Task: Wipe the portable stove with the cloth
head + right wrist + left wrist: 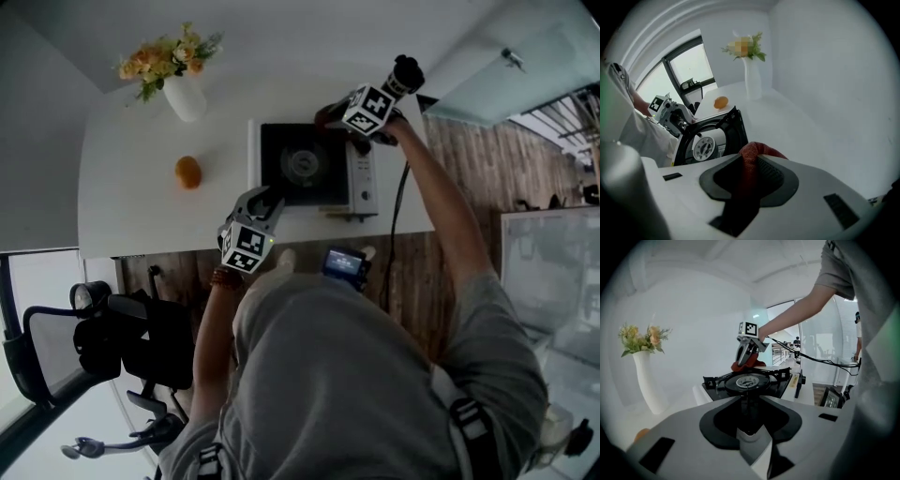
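The portable stove (305, 167) sits on the white table (131, 206), black top with a round burner, control panel on its right. My right gripper (347, 124) is at the stove's far right corner, shut on a red cloth (330, 114) that bunches between its pads (757, 152) and touches the table beside the stove (710, 140). My left gripper (267, 200) is at the stove's near left corner; its jaws (750, 427) appear closed on the stove's edge, with the burner (750, 380) straight ahead and the cloth (745, 364) behind it.
A white vase of flowers (185, 94) and an orange fruit (188, 172) stand left of the stove. A black cable (398, 206) hangs off the table's near edge on the right. An office chair (112, 347) is on the floor at lower left.
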A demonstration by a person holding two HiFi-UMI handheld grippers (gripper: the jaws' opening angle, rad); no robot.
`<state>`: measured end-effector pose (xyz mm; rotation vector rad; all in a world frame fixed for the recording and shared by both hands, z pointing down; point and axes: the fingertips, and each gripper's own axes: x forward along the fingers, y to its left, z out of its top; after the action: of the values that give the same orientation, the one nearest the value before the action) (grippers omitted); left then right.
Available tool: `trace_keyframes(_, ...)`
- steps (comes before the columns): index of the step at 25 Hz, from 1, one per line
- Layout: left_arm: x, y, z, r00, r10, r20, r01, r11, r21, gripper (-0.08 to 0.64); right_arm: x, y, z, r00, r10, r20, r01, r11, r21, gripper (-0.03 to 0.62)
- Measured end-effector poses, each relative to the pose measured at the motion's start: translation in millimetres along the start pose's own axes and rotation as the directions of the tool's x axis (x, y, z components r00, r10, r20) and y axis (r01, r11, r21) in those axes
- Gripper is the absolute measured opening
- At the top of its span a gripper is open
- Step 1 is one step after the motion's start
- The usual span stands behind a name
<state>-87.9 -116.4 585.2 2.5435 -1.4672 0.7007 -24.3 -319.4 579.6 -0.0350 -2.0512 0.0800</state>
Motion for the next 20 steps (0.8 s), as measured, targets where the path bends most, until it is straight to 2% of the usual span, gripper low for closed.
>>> trace_keyframes(3, -0.3, -0.5, -0.3, 1.0, 0.013, -0.003, -0.012, 1.0, 0.017, 0.135, 10.5, 3.4, 6.3, 0.999, 0.031, -0.041, -0.031, 1.0, -0.001, 0.109)
trace_keyframes(8, 0.7, 2.8, 1.3, 1.0, 0.012, 0.009, -0.012, 1.0, 0.003, 0.135, 16.9, 3.6, 14.4, 0.998, 0.03, -0.063, -0.032, 0.999, -0.038, 0.109)
trace_keyframes(11, -0.3, 3.9, 0.0, 1.0, -0.002, 0.026, 0.003, 1.0, -0.022, 0.132, 22.0, 5.5, 20.6, 0.998, 0.044, -0.049, -0.046, 0.998, -0.037, 0.109)
trace_keyframes(20, 0.8, 3.2, -0.4, 1.0, -0.021, 0.016, 0.021, 1.0, -0.02, 0.124, 43.9, 17.4, 61.0, 0.998, 0.063, 0.01, -0.062, 0.997, -0.048, 0.106)
